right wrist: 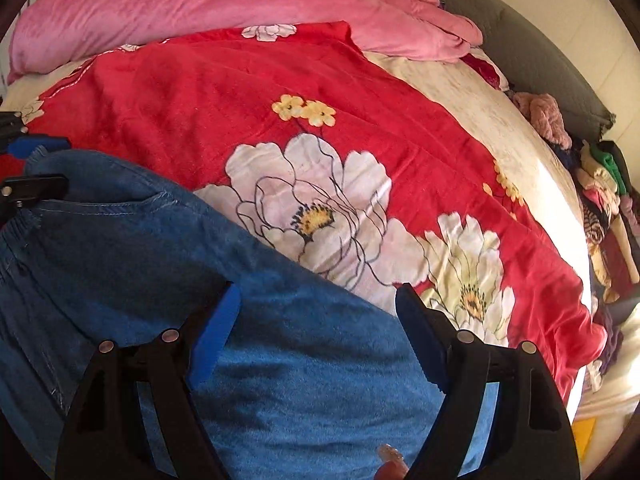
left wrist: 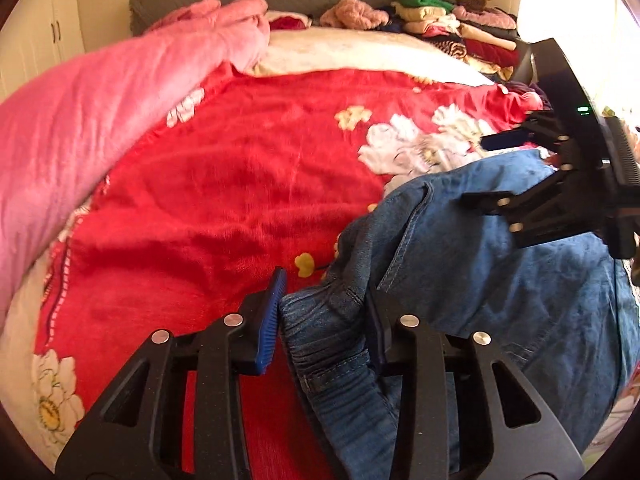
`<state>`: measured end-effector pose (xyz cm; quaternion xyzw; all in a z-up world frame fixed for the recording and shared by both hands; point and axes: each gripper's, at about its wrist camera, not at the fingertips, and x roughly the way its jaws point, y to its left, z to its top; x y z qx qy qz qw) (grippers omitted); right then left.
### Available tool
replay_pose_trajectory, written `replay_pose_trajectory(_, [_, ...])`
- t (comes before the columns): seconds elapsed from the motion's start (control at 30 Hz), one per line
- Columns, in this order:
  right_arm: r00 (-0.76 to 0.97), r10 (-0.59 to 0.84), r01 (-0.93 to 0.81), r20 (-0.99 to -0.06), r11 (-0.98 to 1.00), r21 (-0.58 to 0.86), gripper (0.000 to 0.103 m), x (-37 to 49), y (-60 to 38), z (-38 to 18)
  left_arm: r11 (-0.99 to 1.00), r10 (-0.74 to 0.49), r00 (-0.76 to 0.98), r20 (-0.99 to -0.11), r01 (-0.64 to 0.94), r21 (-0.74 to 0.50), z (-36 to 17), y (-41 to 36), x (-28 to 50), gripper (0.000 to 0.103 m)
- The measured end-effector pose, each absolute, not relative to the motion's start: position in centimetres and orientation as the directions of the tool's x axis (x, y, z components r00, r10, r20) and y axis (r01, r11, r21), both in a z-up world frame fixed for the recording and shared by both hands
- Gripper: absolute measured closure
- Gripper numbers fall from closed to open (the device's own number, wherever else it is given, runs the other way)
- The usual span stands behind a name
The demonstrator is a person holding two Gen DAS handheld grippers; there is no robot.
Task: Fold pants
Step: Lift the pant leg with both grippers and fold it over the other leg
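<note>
Your views are bright with daylight, blown out at the window (left wrist: 568,8) on the right. Fisheye bends the edges; the fuzzy pink blanket (left wrist: 100,92) blurs slightly.

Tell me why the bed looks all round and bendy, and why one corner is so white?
Both wrist views use fisheye lenses, which curve the red blanket and darken the picture's corners; in the left wrist view the window side is washed out by bright light, and the pink quilt looks soft and blurry near the edge.
</note>
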<state>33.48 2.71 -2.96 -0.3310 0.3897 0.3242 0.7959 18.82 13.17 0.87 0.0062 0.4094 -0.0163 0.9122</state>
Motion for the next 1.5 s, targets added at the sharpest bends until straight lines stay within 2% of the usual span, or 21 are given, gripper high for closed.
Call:
replay_pose_trajectory(0.1, [0.49,0.257,-0.793,-0.833,0.528,-0.304,0.025,33.1,3.7,-3.4,0.999,-0.02,0.682,-0.732,0.045,0.014,1.7,12.6,18.2,0.075])
replay_pose_trajectory(0.13, [0.481,0.254,-0.804,-0.839,0.508,-0.308,0.033,32.9,4.1,-3.8,0.999,-0.02,0.685,-0.729,0.047,0.018,1.8,12.5,18.0,0.076])
replay_pose_trajectory(0.17, [0.463,0.258,-0.818,-0.848,0.492,-0.298,0.048,32.8,4.4,-4.1,0.998,-0.022,0.688,-0.725,0.053,0.02,2.0,12.2,17.8,0.076])
replay_pose_trajectory(0.2, [0.445,0.268,-0.829,-0.854,0.484,-0.28,0.056,32.5,4.6,-4.2,0.998,-0.024,0.688,-0.725,0.057,0.021,2.0,12.1,17.7,0.076])
replay_pose_trajectory(0.23, [0.419,0.286,-0.843,-0.862,0.476,-0.252,0.073,32.2,4.7,-4.3,0.998,-0.023,0.687,-0.727,0.058,0.023,2.0,12.1,17.7,0.076])
replay_pose_trajectory(0.27, [0.411,0.299,-0.849,-0.862,0.469,-0.242,0.085,31.8,4.8,-4.3,0.998,-0.019,0.685,-0.728,0.056,0.027,1.9,12.0,17.8,0.076])
replay_pose_trajectory(0.33, [0.428,0.317,-0.844,-0.847,0.476,-0.248,0.092,30.9,4.7,-4.1,0.998,-0.005,0.683,-0.73,0.046,0.037,1.7,12.2,17.9,0.076])
replay_pose_trajectory(0.43, [0.449,0.366,-0.818,-0.815,0.537,-0.209,0.094,30.0,3.0,-2.6,0.999,-0.004,0.683,-0.73,0.029,0.022,1.9,12.8,17.7,0.076])
replay_pose_trajectory(0.73, [0.491,0.512,-0.776,-0.704,0.625,-0.087,0.095,23.8,-3.6,2.9,0.998,-0.064,0.709,-0.702,0.049,-0.041,3.4,12.6,15.7,0.076])
replay_pose_trajectory(1.03, [0.491,0.599,-0.77,-0.632,0.639,0.007,0.095,15.2,-8.2,4.3,0.995,-0.097,0.749,-0.656,0.097,-0.036,5.4,10.2,11.7,0.076])
replay_pose_trajectory(1.17, [0.457,0.622,-0.783,-0.636,0.621,0.044,0.095,11.3,-9.4,3.4,0.993,-0.107,0.748,-0.655,0.12,-0.025,4.9,9.3,8.9,0.076])
replay_pose_trajectory(1.3, [0.402,0.63,-0.804,-0.665,0.59,0.072,0.095,7.8,-9.2,1.8,0.993,-0.067,0.751,-0.657,0.115,0.03,3.9,8.6,5.5,0.076])
replay_pose_trajectory(1.5, [0.327,0.629,-0.828,-0.705,0.551,0.108,0.095,4.5,-8.5,-0.9,0.995,-0.049,0.693,-0.719,0.093,0.022,0.6,8.7,2.3,0.076])
